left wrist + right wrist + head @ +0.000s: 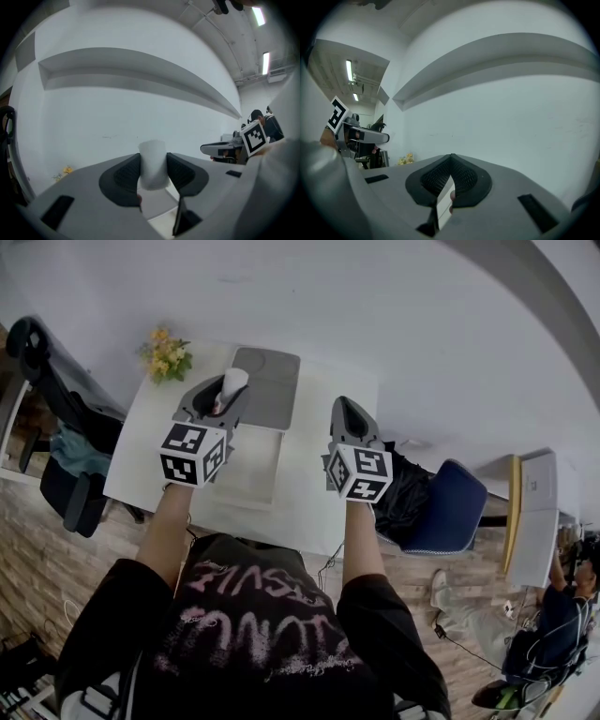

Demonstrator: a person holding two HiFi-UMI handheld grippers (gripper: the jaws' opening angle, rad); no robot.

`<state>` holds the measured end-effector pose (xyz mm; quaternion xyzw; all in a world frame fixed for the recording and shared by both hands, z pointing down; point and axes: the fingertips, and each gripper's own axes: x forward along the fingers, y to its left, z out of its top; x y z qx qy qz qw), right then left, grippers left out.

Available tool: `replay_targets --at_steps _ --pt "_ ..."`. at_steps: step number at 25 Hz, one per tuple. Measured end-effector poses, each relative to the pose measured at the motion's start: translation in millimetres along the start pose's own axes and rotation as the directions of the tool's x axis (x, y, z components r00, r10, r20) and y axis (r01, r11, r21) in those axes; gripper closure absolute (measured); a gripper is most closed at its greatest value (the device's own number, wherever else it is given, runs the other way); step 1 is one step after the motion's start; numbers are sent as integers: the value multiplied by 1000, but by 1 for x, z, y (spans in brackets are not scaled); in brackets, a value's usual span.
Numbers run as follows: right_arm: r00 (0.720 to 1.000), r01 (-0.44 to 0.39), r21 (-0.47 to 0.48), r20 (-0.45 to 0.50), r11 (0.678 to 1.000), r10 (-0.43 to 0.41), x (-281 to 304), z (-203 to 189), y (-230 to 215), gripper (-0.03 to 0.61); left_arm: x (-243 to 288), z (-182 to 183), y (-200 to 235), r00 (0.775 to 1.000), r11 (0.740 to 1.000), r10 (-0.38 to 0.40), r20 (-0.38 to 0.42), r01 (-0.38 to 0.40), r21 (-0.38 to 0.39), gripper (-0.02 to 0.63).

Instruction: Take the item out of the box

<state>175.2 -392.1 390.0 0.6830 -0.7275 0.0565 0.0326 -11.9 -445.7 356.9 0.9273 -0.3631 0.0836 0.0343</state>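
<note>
Currently held item: you are gripping a white cylindrical item [232, 382] [153, 161] upright in the left gripper [225, 396] [153, 171].
Left gripper state: both jaws are pressing on the sides of the item, and its top is standing proud of the jaw tips.
Item location: you are holding it in the air, lifted clear of the box [251, 467], above the box's far end and the far part of the tabletop [141, 448].
Right gripper state: you are keeping the right gripper [347, 409] [451, 160] clenched, with its jaw tips meeting.
Right gripper location: it is hovering over the right side of the tabletop, well apart from the left gripper.
Box: it is lying open at the middle of the tabletop, reaching towards the near edge.
Grey panel [274, 390]: it is lying at the far edge, touching the box's far end.
Flowers [166, 355]: they are standing at the far left corner.
Blue chair [457, 508]: it is standing off the right edge, carrying a black bundle [403, 495].
</note>
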Motion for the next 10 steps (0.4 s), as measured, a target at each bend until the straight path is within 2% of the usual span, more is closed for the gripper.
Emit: replay_targets --at_steps 10 --pt "1000 -1 13 11 1000 1 -2 4 -1 569 0 4 -2 1000 1000 0 3 0 21 442"
